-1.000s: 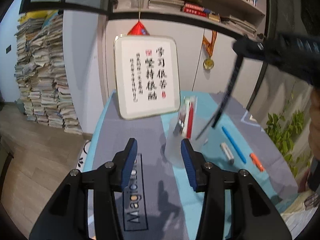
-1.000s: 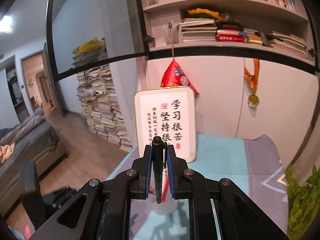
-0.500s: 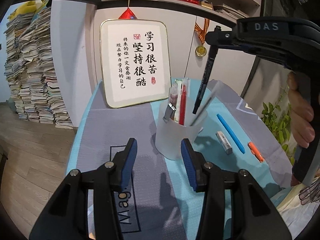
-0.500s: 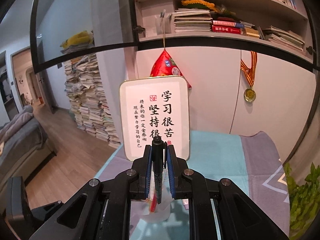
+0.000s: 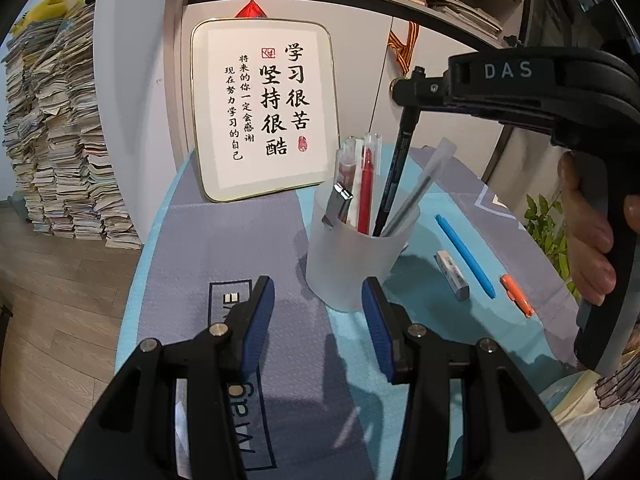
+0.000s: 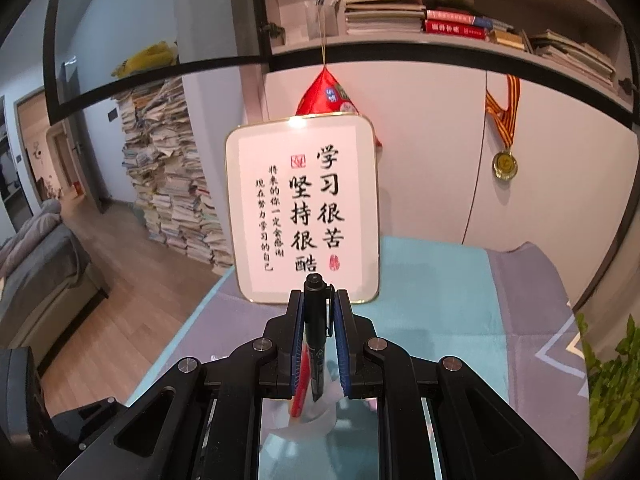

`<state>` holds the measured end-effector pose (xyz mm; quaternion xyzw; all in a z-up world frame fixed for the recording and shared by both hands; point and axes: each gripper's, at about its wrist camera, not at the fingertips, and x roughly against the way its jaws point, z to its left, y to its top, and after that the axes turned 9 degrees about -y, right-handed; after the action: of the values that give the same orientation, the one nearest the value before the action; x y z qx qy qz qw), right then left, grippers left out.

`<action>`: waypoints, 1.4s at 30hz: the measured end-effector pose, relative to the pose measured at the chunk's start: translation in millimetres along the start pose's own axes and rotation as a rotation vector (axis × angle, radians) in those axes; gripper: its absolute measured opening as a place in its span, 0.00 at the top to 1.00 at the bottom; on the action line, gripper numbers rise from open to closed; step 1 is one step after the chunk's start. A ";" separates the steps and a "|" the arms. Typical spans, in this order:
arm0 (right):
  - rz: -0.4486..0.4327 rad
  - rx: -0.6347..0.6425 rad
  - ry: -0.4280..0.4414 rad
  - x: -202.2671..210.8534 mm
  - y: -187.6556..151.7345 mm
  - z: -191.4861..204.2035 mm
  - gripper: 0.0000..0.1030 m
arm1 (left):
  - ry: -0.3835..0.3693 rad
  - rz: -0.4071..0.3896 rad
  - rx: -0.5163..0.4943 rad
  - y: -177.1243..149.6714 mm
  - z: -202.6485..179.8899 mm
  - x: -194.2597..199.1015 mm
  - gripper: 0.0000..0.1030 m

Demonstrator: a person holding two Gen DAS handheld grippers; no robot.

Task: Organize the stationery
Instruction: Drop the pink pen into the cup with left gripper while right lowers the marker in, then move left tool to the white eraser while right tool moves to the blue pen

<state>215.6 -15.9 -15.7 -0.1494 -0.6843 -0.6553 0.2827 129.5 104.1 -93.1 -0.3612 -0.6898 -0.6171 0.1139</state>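
Bookshelves are running along the far wall, with a tall stack of papers standing on the floor at the left and a framed calligraphy board leaning at the far edge of my bench, which is wearing a teal and grey cloth. I am holding my left gripper low over the near part of the bench, its blue pads standing partly apart with nothing between them, and the frosted pen cup is sitting just beyond its right finger. I am keeping my right gripper above that cup, its jaws nearly closed and pinching a black pen close to its capped top end; the pen is hanging almost upright, and its lower end is sitting inside the cup. A red pen, a clear-capped pen and a pale grey pen are already standing in the cup beside it. On the cloth to the right of the cup, a white eraser, a blue pen and a small orange marker are lying apart from one another. A person's hand is gripping the right gripper's handle at the right edge.
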 end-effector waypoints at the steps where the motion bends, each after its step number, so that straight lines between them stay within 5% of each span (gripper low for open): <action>1: 0.008 0.002 0.001 -1.0 -1.0 0.1 0.85 | 0.000 0.002 0.000 -0.5 -0.3 -0.5 0.58; 16: 0.095 0.028 0.005 -1.7 -15.3 1.0 0.85 | -0.002 0.009 0.003 -3.0 -8.9 3.3 0.58; 24: 0.016 -0.019 0.021 33.8 -15.3 -18.6 0.85 | -0.019 0.007 -0.026 -4.1 -25.3 9.0 0.58; 32: 0.011 -0.107 -0.061 56.2 -25.8 -66.9 0.85 | -0.085 0.025 -0.083 -6.7 -58.5 7.9 0.58; 42: 0.119 -0.178 -0.126 50.2 -65.3 -122.1 0.85 | -0.155 0.123 -0.118 -7.7 -101.6 -28.4 0.58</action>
<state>161.5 -150.4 -41.9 -0.2549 -0.6300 -0.6848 0.2631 115.5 -0.8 -94.5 -0.4556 -0.6356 -0.6186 0.0762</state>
